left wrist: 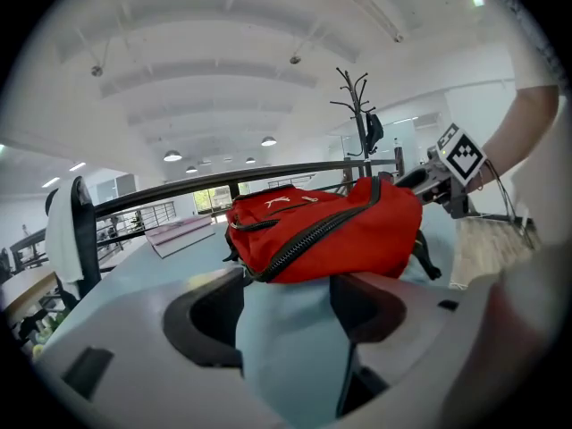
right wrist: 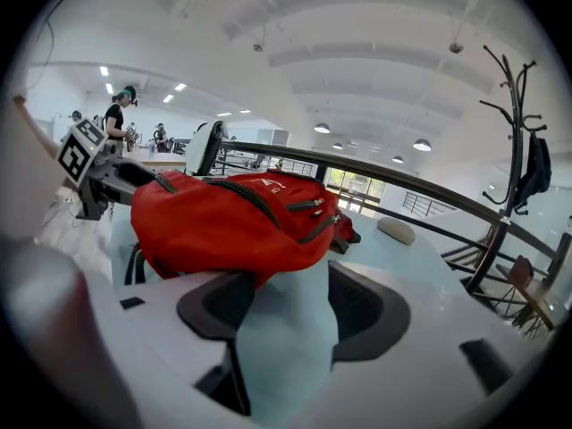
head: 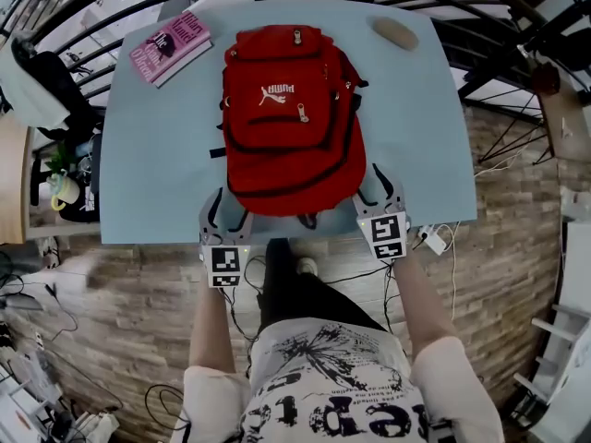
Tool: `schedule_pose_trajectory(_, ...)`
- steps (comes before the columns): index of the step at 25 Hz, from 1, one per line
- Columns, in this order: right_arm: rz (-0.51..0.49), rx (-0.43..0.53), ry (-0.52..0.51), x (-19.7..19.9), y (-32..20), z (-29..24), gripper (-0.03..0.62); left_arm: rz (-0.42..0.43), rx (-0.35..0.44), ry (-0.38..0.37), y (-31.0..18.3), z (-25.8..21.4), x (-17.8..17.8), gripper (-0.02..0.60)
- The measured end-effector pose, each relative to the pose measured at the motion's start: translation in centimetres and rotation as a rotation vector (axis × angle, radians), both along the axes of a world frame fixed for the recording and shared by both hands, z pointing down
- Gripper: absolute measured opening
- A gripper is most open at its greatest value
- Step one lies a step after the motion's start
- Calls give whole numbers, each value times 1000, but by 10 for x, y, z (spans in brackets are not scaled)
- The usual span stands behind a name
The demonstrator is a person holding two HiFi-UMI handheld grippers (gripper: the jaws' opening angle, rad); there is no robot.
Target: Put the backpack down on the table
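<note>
One red backpack [head: 288,118], two grippers, one pink book [head: 171,44], one beige pebble-shaped thing [head: 395,32], all over one pale blue table [head: 148,155]. The backpack lies flat on the table, just ahead of and between both grippers. Left gripper [head: 226,218]: jaws apart, only tabletop between them. Right gripper [head: 381,197]: the same, spread and empty, with the bag's corner just beyond its tips. The bag is face up, with black zips and a white logo.

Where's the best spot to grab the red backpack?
Probably its near, rounded bottom edge, from the near side of the table. The backpack lies flat, front up, and that soft edge bulges toward the left gripper and right gripper, whose jaws stand open.
</note>
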State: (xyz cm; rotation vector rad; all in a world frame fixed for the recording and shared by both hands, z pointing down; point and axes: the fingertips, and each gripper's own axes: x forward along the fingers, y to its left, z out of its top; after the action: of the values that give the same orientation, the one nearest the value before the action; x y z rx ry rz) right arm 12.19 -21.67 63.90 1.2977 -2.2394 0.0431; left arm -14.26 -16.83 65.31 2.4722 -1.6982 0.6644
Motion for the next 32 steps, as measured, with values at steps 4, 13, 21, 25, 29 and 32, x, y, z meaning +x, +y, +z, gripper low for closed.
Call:
schedule_pose_trajectory(4,33,-17,-26,10,14,-4,233,-27,2,11,15,-9,-1,277)
schedule_pose_trajectory(13,26,19,-112,10,56,-39,76,-128,15,194,58,-50,15,116)
schedule_pose_trajectory(21,-22,85,-198,-7,68,-92,-5,-84,142,185,63,-110,51,35)
schedule_pose_trajectory(25,-55,133,-240,-15,71,-132,-6,-71,272,159,60,-159,57,26)
schedule_pose_trajectory(29,-72,192,-293,-22,76,-177,-6,-115,276,168,61,-195,57,18)
schedule_pose_trajectory(32,-69,227,-340,-22,79,-204,-6,-96,315,193,59,-229,63,18)
